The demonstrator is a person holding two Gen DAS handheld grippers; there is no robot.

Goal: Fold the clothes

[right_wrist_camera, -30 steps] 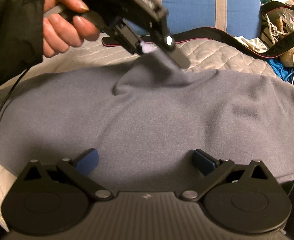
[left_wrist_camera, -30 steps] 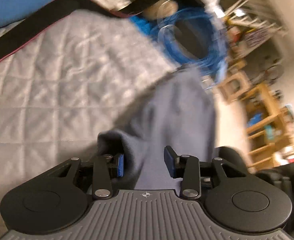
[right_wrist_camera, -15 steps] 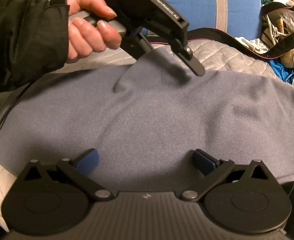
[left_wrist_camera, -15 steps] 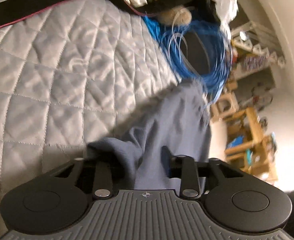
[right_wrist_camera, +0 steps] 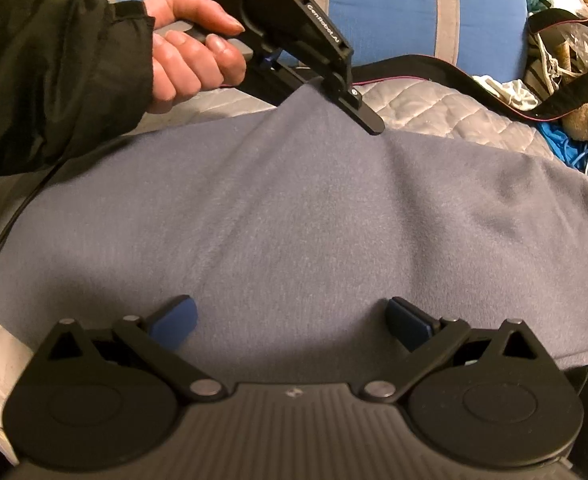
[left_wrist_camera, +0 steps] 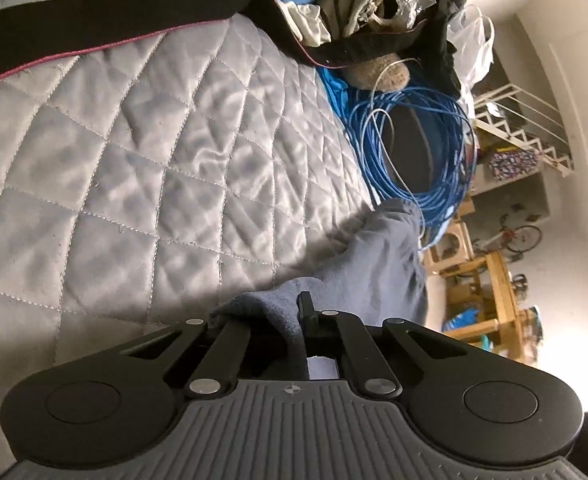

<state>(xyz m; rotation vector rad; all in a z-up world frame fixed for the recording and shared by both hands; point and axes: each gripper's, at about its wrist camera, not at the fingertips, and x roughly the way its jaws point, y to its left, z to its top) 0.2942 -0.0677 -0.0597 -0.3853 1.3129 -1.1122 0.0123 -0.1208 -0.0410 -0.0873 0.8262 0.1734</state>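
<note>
- Lying spread across the quilted bed [left_wrist_camera: 142, 168], the grey-blue garment [right_wrist_camera: 294, 216] covers most of the middle of the bed in the right wrist view; its far edge is lifted into a peak near the head of the bed, below a blue cushion with grey stripes [right_wrist_camera: 377, 4]
- the left gripper [right_wrist_camera: 357, 108] has its jaws closed tight on that raised fold; in its own view a bunch of the fabric [left_wrist_camera: 278, 316] sits pinched between the two black fingers, and the rest of the cloth trails away toward the bed's edge
- a person's left hand [right_wrist_camera: 190, 56] grips the handle of that gripper, with a black sleeve [right_wrist_camera: 54, 76] reaching to the wrist
- the right gripper [right_wrist_camera: 290, 324] hovers over the near part of the garment with its jaws wide apart; the blue pads [right_wrist_camera: 174, 318] show on both sides and nothing lies clamped between them
- a black strap with a red edge [left_wrist_camera: 106, 28] crosses the head of the bed on the quilt
- a coil of blue cable [left_wrist_camera: 417, 152] lies at the bed's side edge, just beyond the garment's far end, with a brown soft toy [left_wrist_camera: 381, 74] near it
</note>
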